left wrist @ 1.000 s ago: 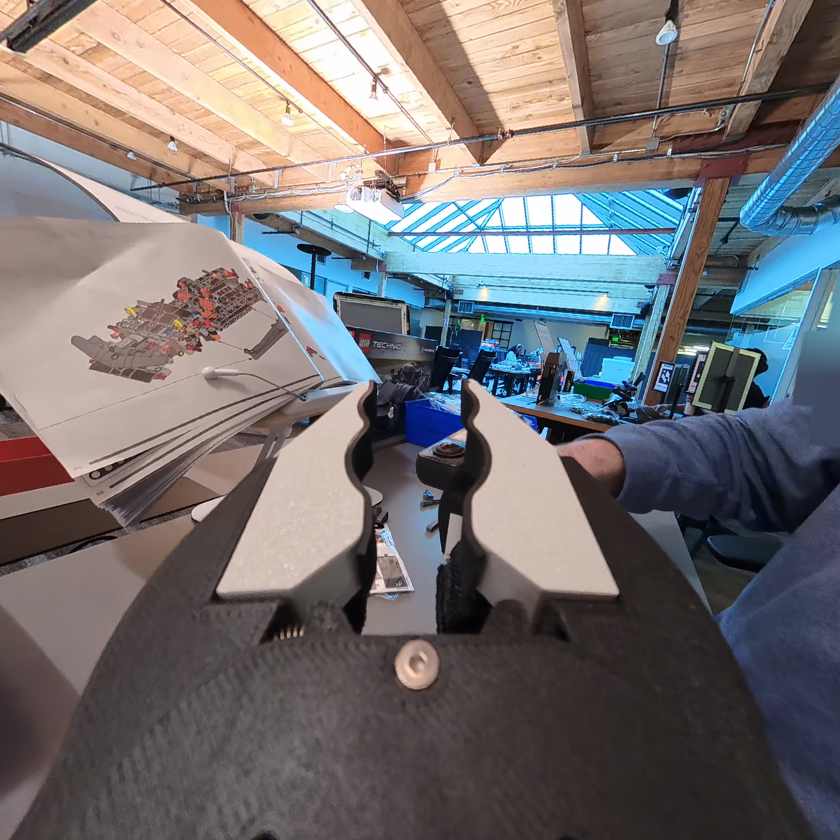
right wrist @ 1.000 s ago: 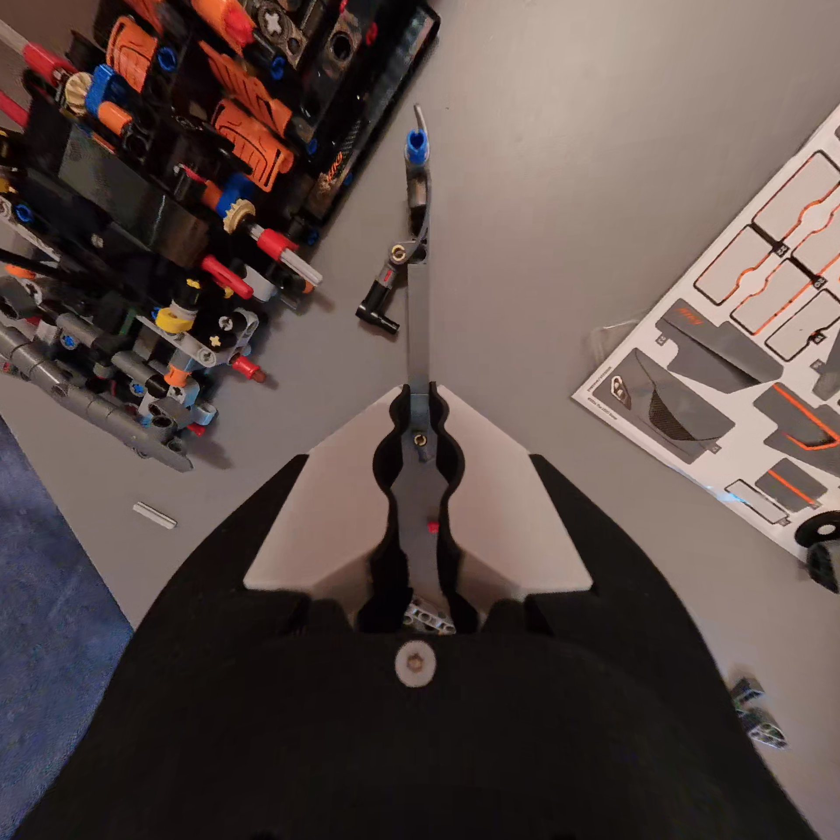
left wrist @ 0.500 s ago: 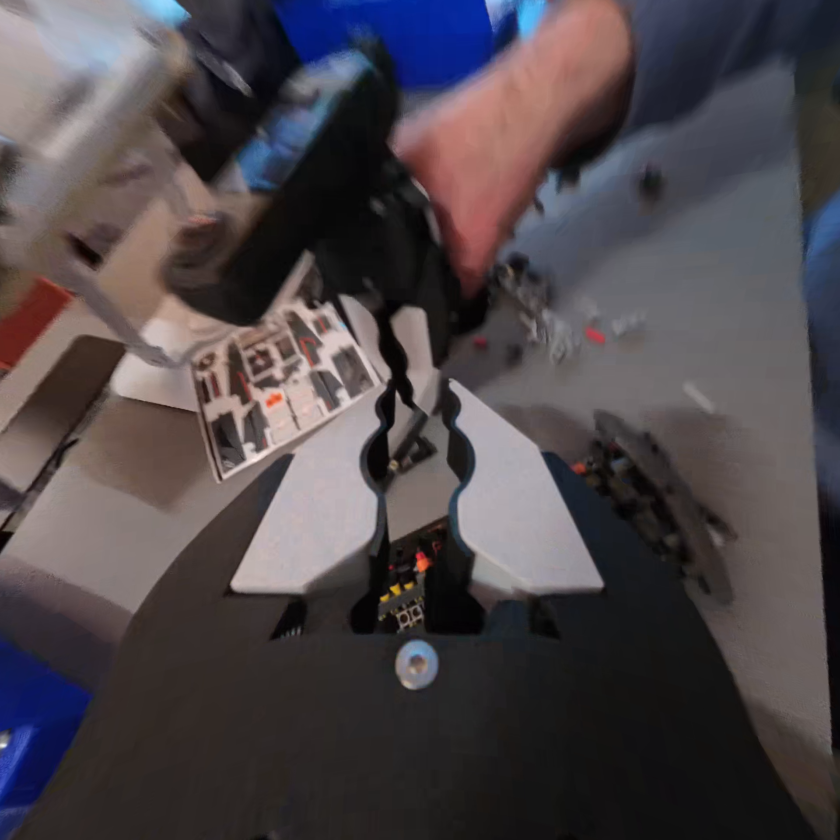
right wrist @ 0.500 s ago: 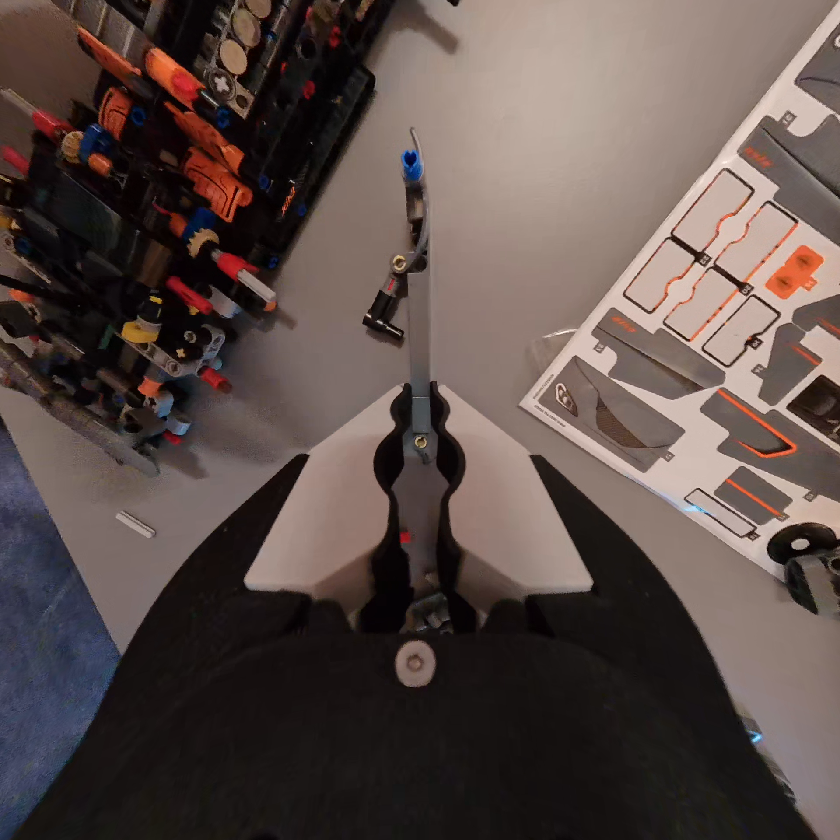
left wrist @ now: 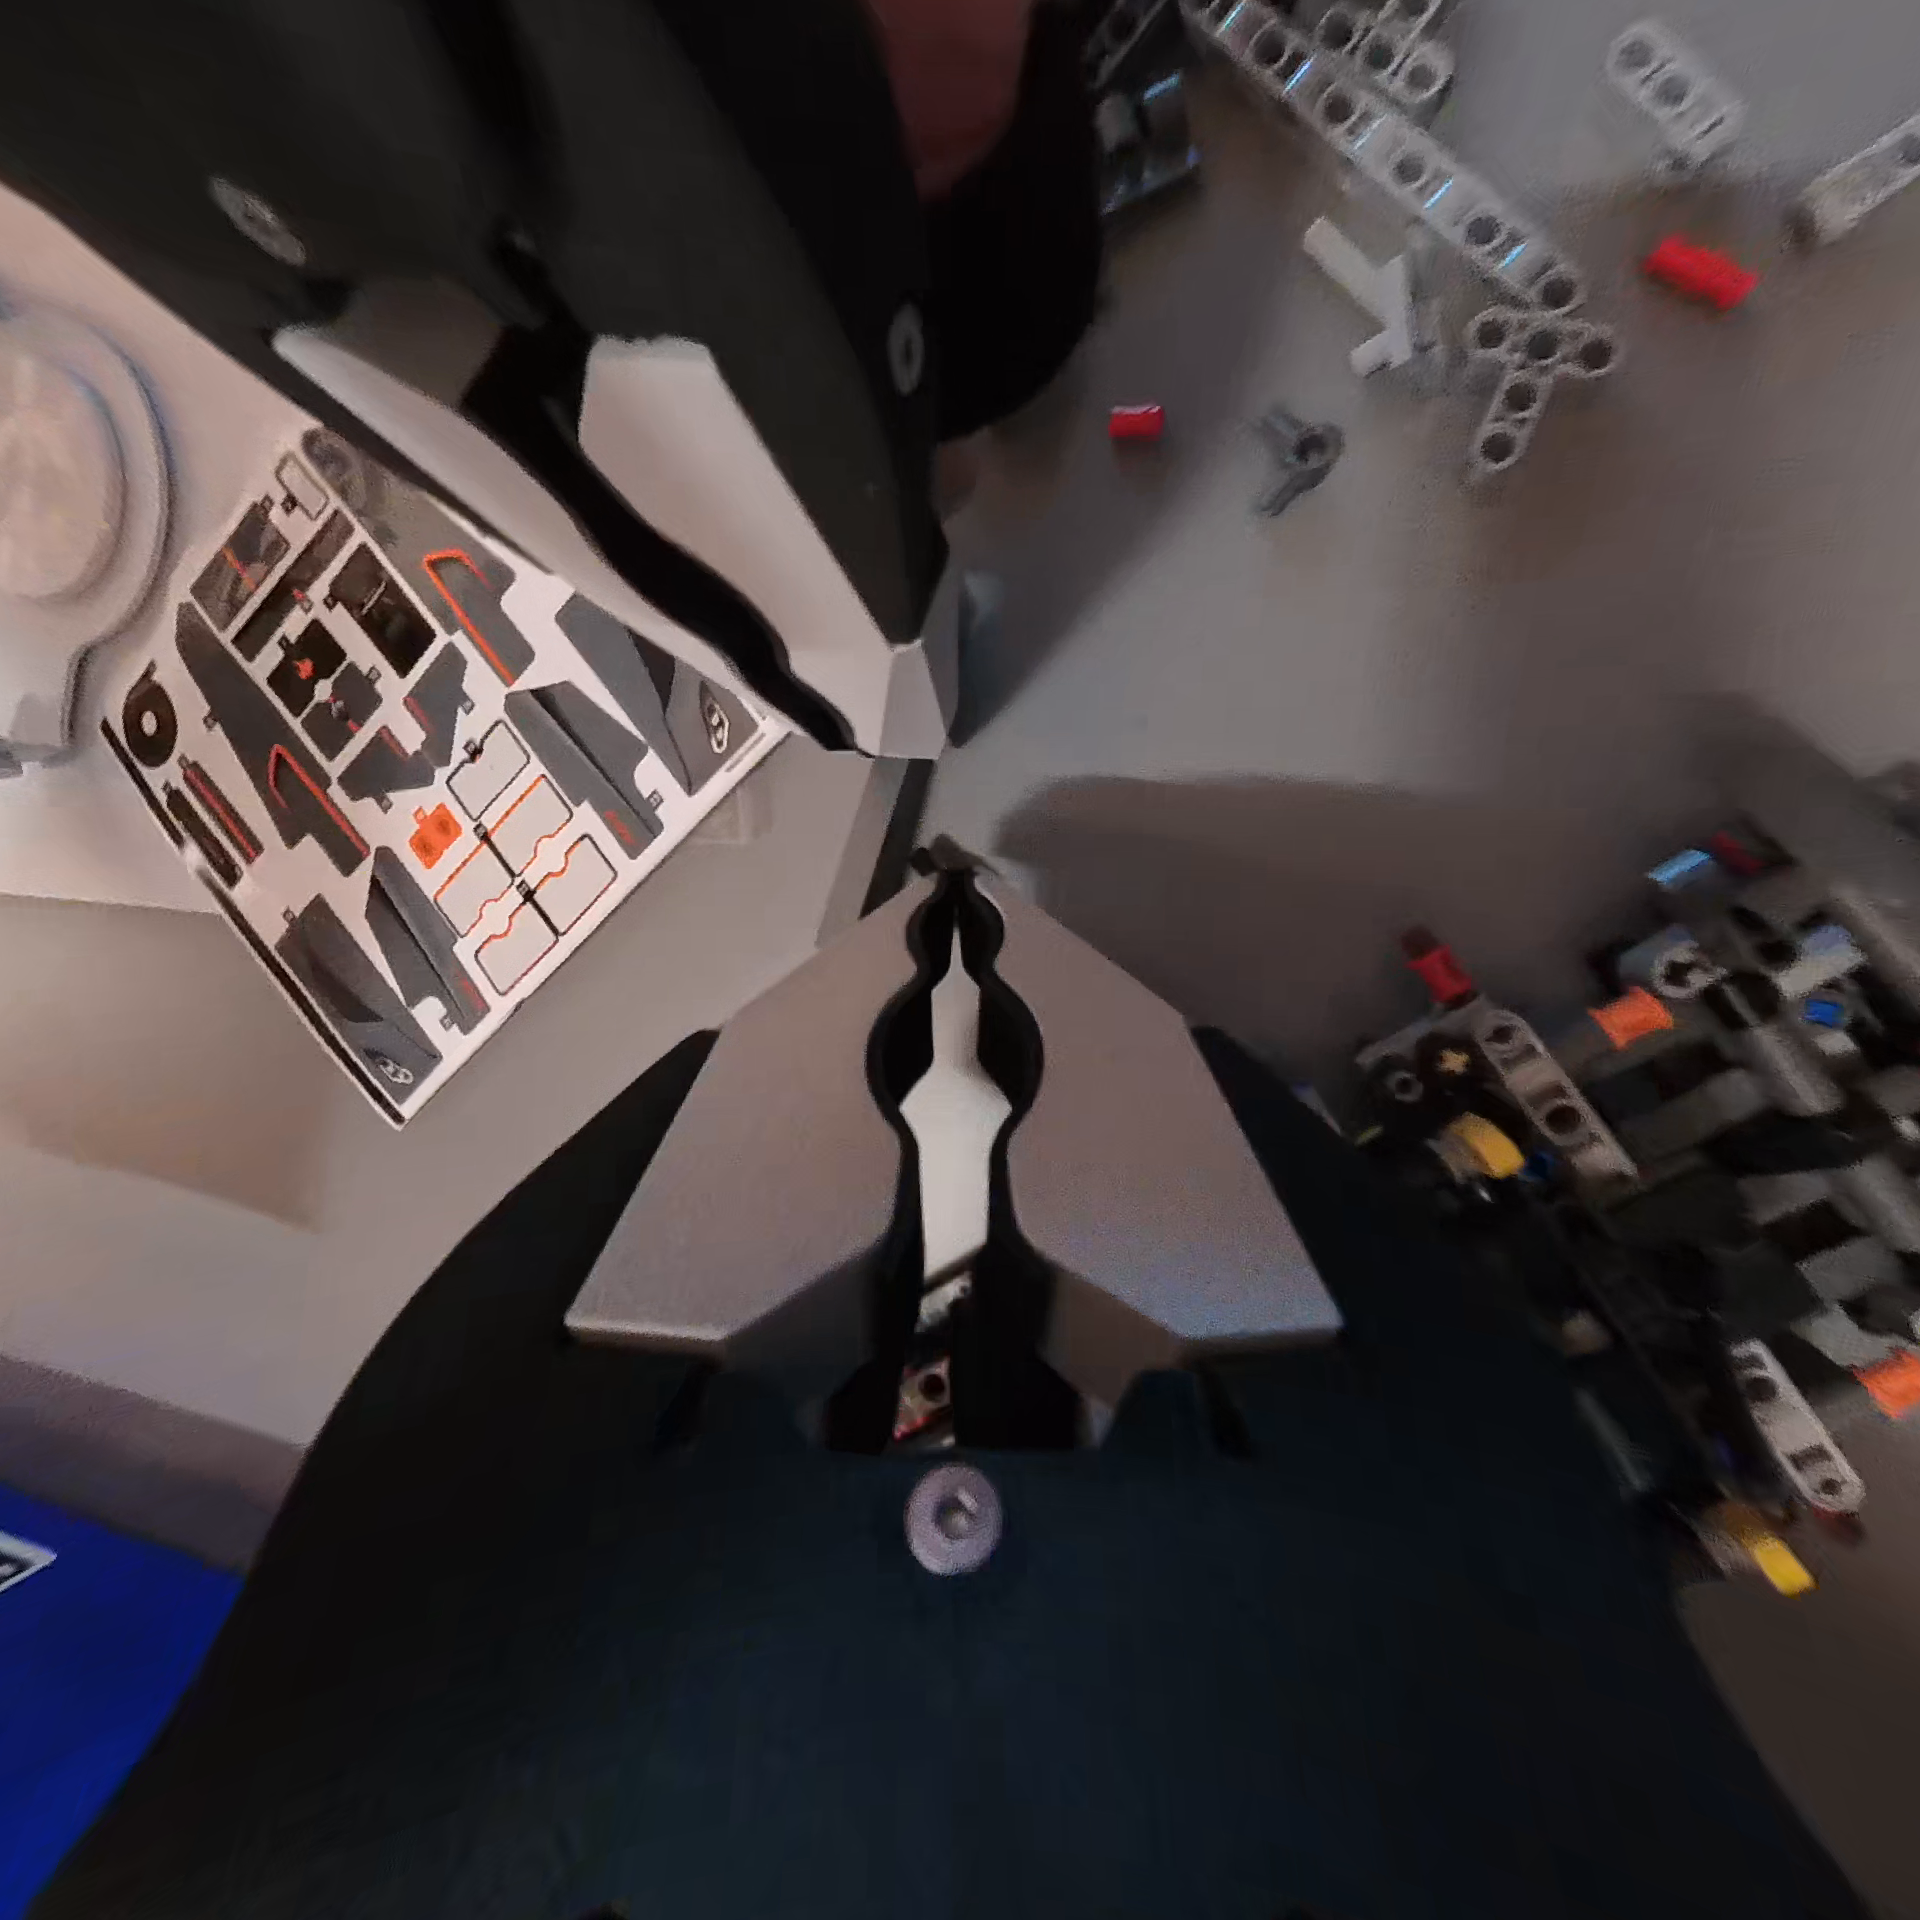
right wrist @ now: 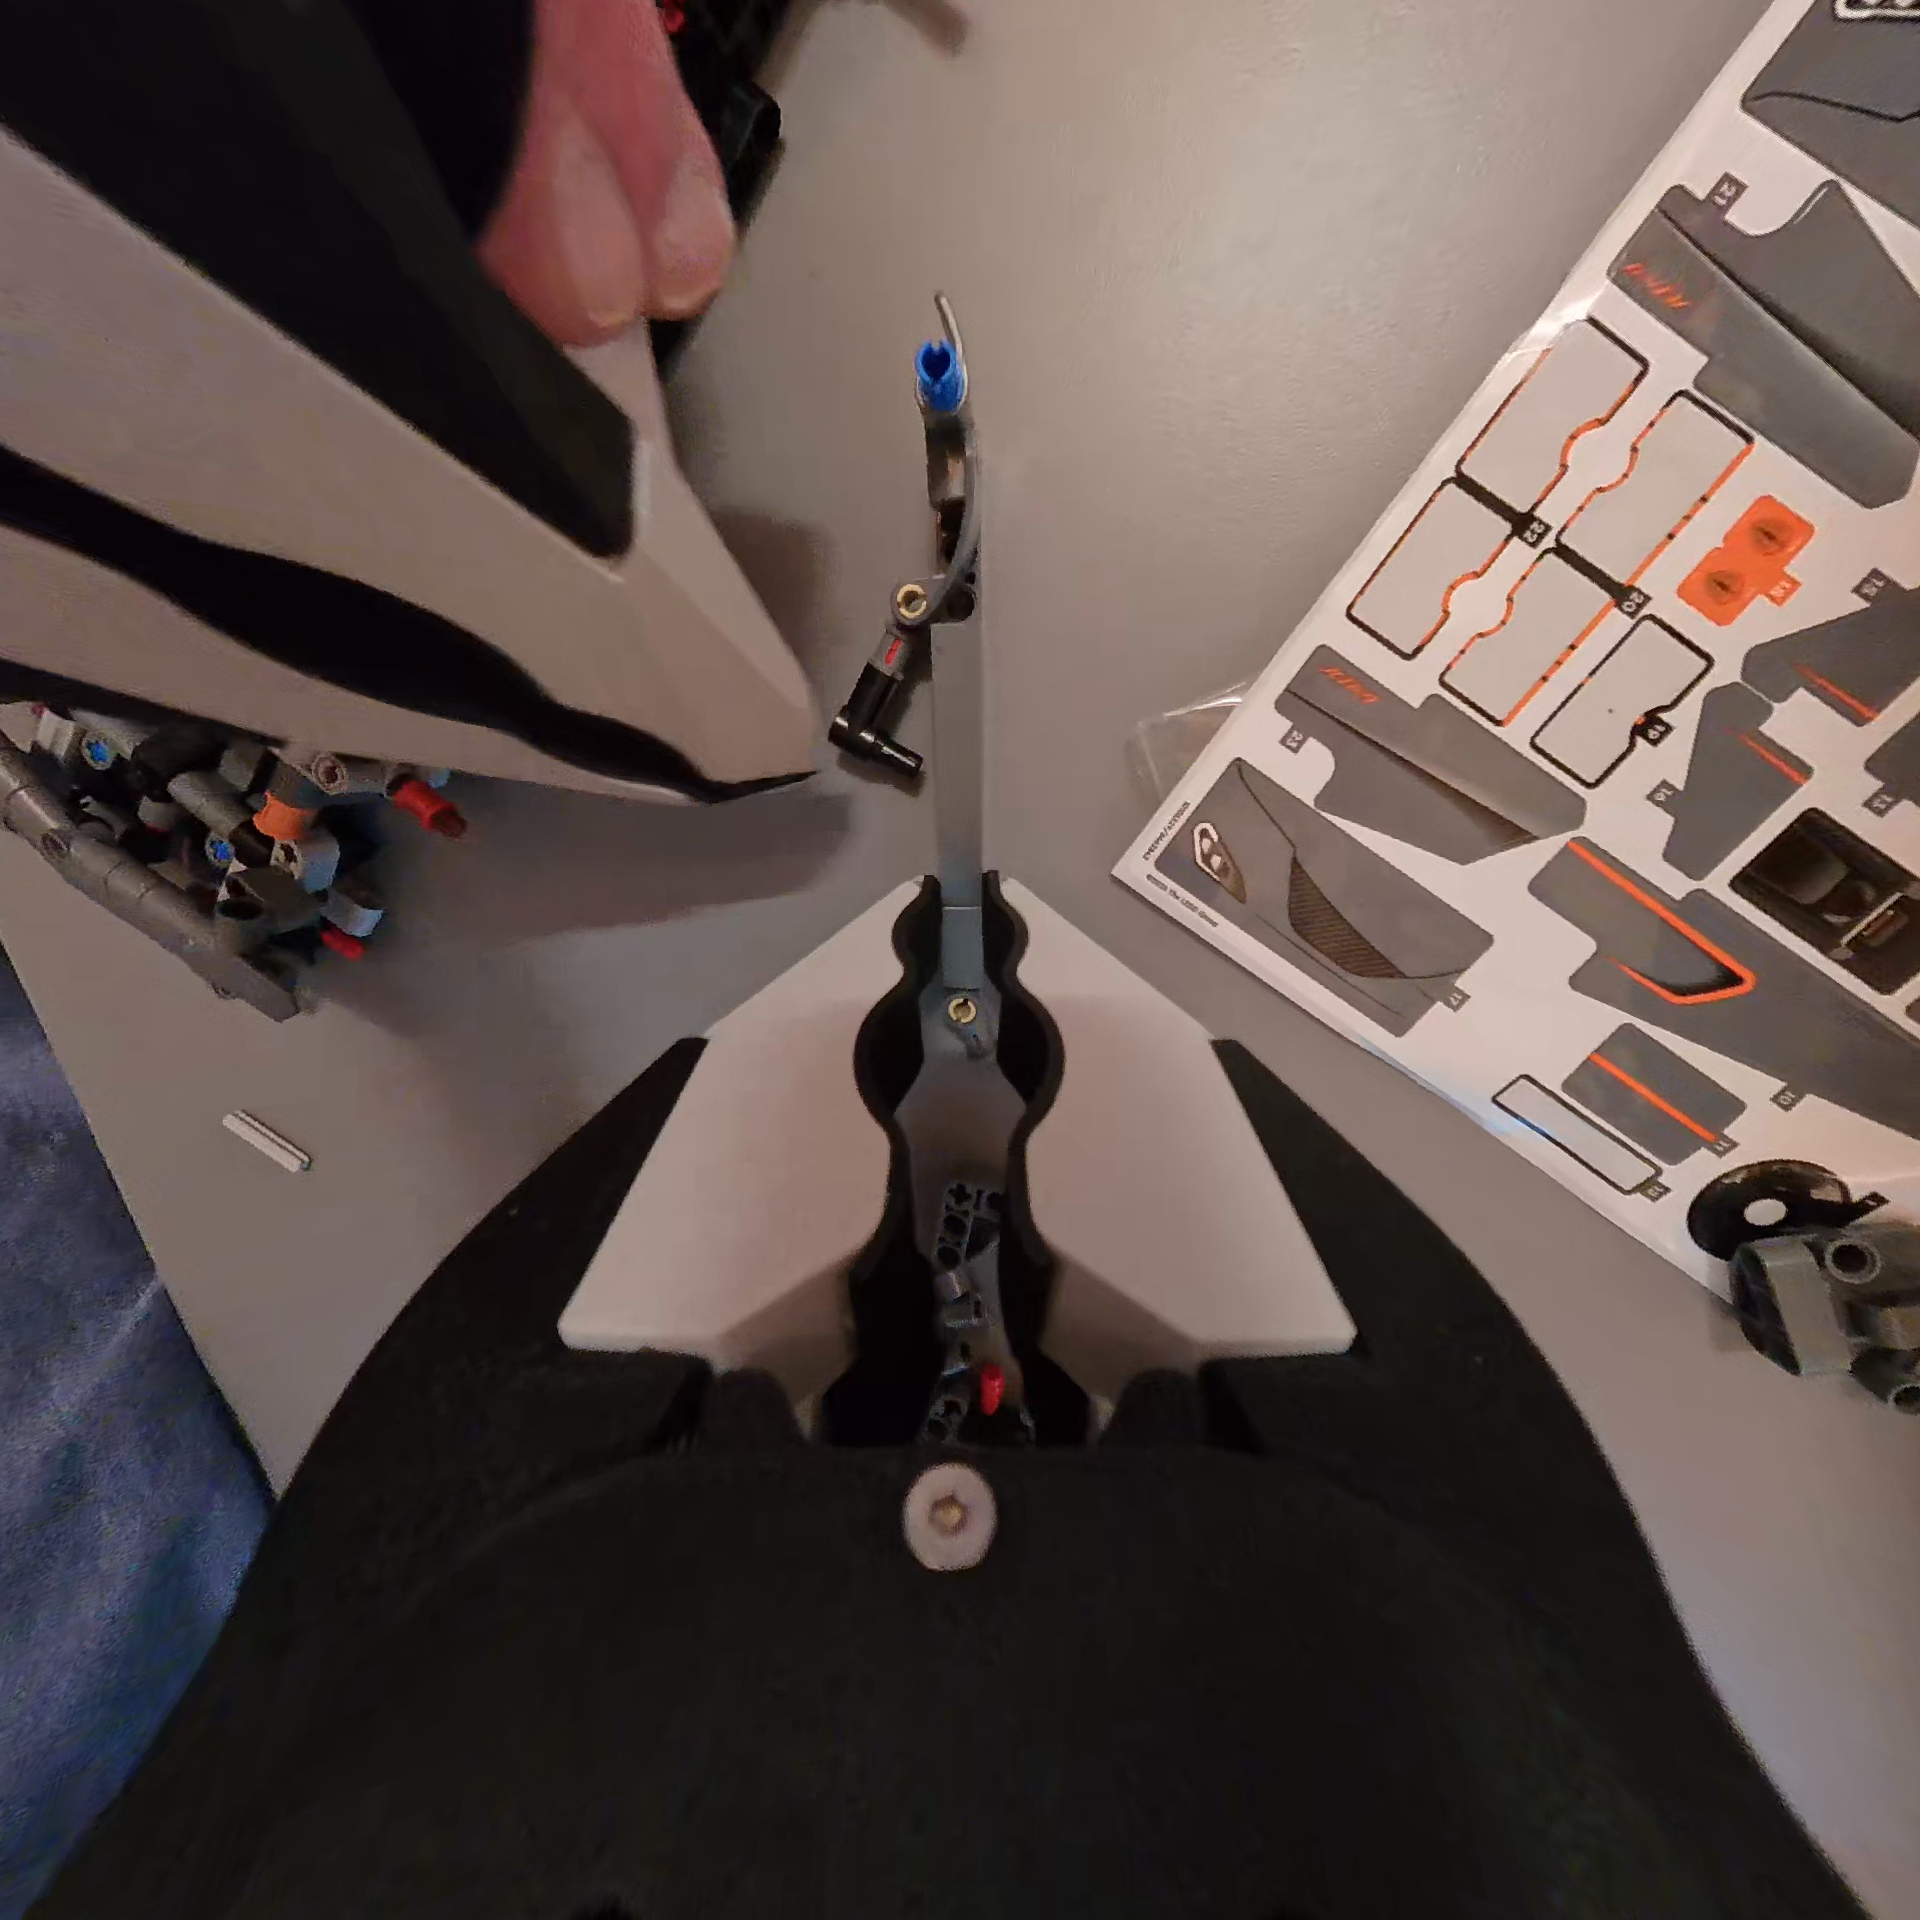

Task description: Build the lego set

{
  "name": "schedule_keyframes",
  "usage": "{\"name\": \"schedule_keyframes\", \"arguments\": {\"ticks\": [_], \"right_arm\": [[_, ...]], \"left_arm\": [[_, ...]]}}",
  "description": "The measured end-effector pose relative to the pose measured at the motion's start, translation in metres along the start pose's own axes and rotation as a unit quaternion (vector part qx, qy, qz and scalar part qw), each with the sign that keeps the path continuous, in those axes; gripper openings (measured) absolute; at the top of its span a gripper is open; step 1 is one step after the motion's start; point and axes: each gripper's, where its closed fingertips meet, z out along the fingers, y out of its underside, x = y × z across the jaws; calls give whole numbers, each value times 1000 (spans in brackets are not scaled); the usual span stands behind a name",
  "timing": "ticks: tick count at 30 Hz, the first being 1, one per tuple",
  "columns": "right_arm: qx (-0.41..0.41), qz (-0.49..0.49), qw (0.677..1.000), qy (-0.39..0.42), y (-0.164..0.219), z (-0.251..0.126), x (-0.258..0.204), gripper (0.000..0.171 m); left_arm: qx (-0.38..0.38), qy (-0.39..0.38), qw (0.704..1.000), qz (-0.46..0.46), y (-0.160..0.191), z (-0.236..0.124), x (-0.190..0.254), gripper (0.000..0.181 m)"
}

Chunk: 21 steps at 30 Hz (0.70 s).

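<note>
My right gripper [right wrist: 961, 883] is shut on a long grey panel piece [right wrist: 958, 758] and holds it out over the grey table. The piece carries a blue pin [right wrist: 935, 374] at its far end and a black angled connector [right wrist: 878, 717] on its left side. My left gripper [left wrist: 951, 883] points down at the table with its jaws closed and nothing seen between them. In the right wrist view it [right wrist: 805, 774] comes in from the left, its tips just beside the black connector. In the left wrist view the right gripper [left wrist: 914, 727] meets it tip to tip.
The partly built car chassis [left wrist: 1662, 1143] lies to one side and also shows in the right wrist view [right wrist: 208, 862]. A sticker sheet [right wrist: 1558, 727] lies on the other side. Loose grey beams [left wrist: 1455, 208], red pins [left wrist: 1135, 421], a small axle [right wrist: 265, 1140] and a black-and-grey part [right wrist: 1808, 1278] are scattered around. Only a small space, under 4 cm, lies between the two pairs of fingers.
My left gripper swung down from facing the room to the table, closed its jaws and came in next to the held piece. My right gripper kept its hold and drifted slightly.
</note>
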Motion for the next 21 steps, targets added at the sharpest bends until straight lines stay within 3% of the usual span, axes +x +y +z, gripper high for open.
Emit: {"name": "schedule_keyframes", "arguments": {"ticks": [1,14,21], "right_arm": [[1,-1,1000,-1,0,0,0,5],[1,-5,1000,6,2,-1,5,5],[-6,0,1000,11,9,-5,12,5]], "left_arm": [[-5,-2,1000,0,1,3,-1,0],[-73,21,997,7,7,12,0,0],[-119,23,993,6,29,2,-7,0]]}}
